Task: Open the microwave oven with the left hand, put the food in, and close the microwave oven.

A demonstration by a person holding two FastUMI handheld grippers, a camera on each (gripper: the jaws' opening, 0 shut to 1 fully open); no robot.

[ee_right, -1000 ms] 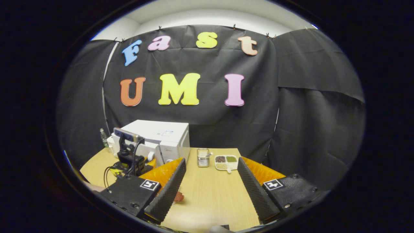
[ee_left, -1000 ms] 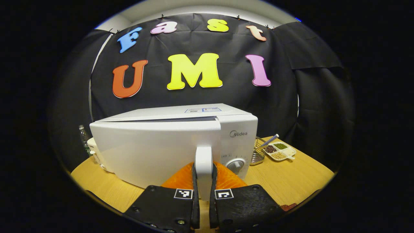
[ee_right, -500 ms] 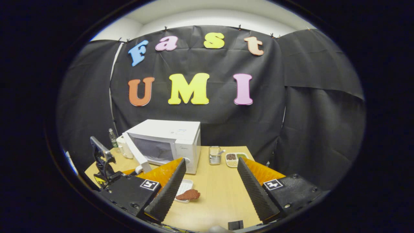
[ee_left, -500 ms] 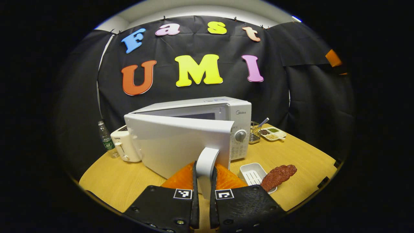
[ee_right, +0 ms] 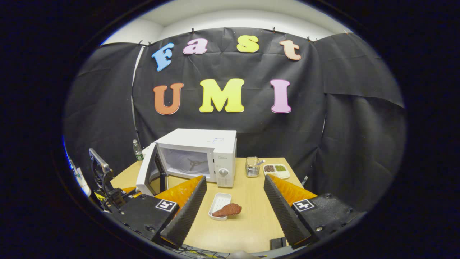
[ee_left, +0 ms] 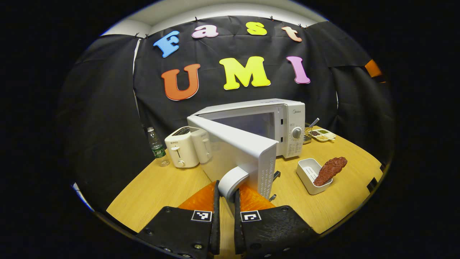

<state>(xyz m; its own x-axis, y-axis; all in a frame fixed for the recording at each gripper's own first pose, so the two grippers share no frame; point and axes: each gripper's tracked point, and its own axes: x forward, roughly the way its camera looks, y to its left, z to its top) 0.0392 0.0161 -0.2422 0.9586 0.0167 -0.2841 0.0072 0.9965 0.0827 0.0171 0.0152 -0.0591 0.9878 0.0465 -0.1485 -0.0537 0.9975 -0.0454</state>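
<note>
A white microwave oven (ee_left: 284, 124) (ee_right: 215, 151) stands at the back of the wooden table with its door (ee_left: 237, 151) (ee_right: 145, 174) swung wide to the left. My left gripper (ee_left: 225, 201) is shut on the door handle (ee_left: 233, 181). The oven's cavity (ee_right: 185, 162) shows a turntable ring. A brown piece of food (ee_left: 330, 169) (ee_right: 227, 209) lies across a small white tray (ee_left: 308, 172) (ee_right: 218, 201) in front of the oven. My right gripper (ee_right: 233, 205) hangs open above the table, near the front edge, with the food seen between its fingers farther off.
A white toaster (ee_left: 185, 145) and a plastic bottle (ee_left: 156, 146) stand left of the oven. A wire basket (ee_right: 252, 167) and a divided dish of grains (ee_right: 276, 170) sit right of it. Bare wooden table (ee_right: 248, 223) lies in front of the tray.
The door has swung from nearly closed to wide open, pulled by my left gripper on its handle. The right gripper view has shifted, and the food and tray now show between the right fingers.
</note>
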